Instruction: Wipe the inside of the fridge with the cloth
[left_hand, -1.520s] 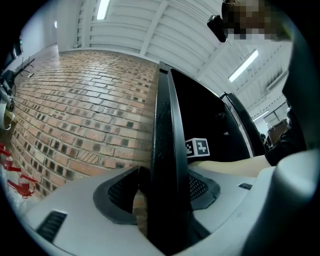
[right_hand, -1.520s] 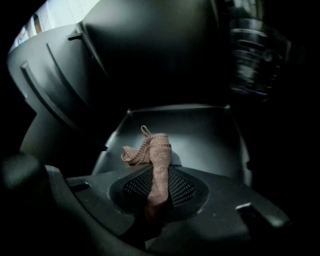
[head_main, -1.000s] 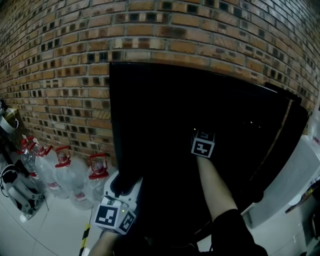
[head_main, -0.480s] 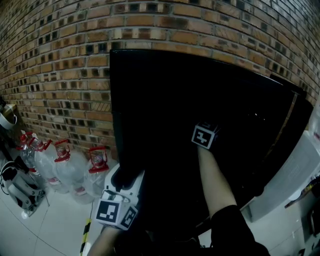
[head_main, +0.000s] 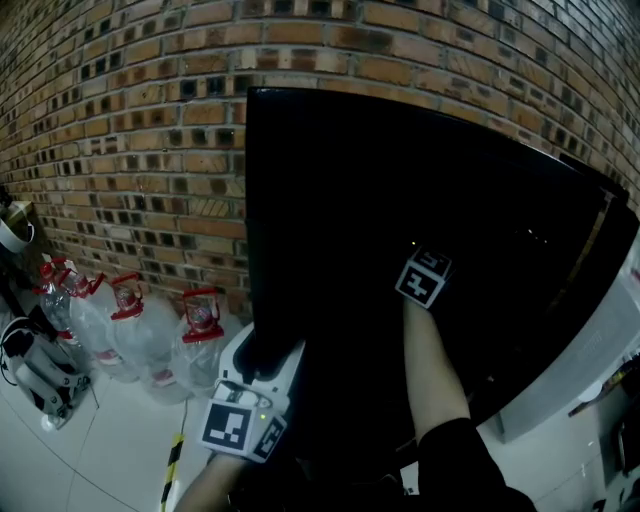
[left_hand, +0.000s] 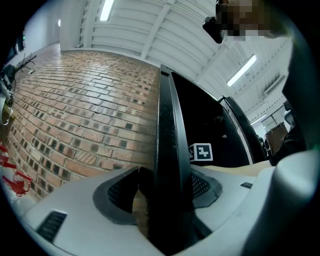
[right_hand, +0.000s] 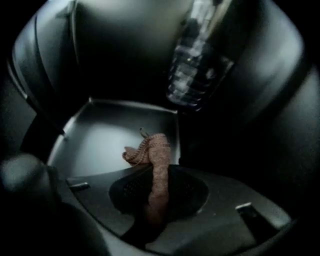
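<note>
My left hand-held gripper (left_hand: 165, 185) just opening wider, loose round the fridge door (left_hand: 167, 125), my right hand-held gripper (right_hand: 157, 185) pinching the brown cloth (right_hand: 156, 155) above a shelf (right_hand: 100, 140), bottle (right_hand: 192, 75) print illegible

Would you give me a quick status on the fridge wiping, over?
Left gripper astride door edge, jaws just been opening, loose. Right gripper shut on cloth inside fridge. Clear bottle ahead, right.

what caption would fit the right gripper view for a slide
Right claw pinching a brownish cloth inside the dark fridge, a clear bottle just beyond
</note>
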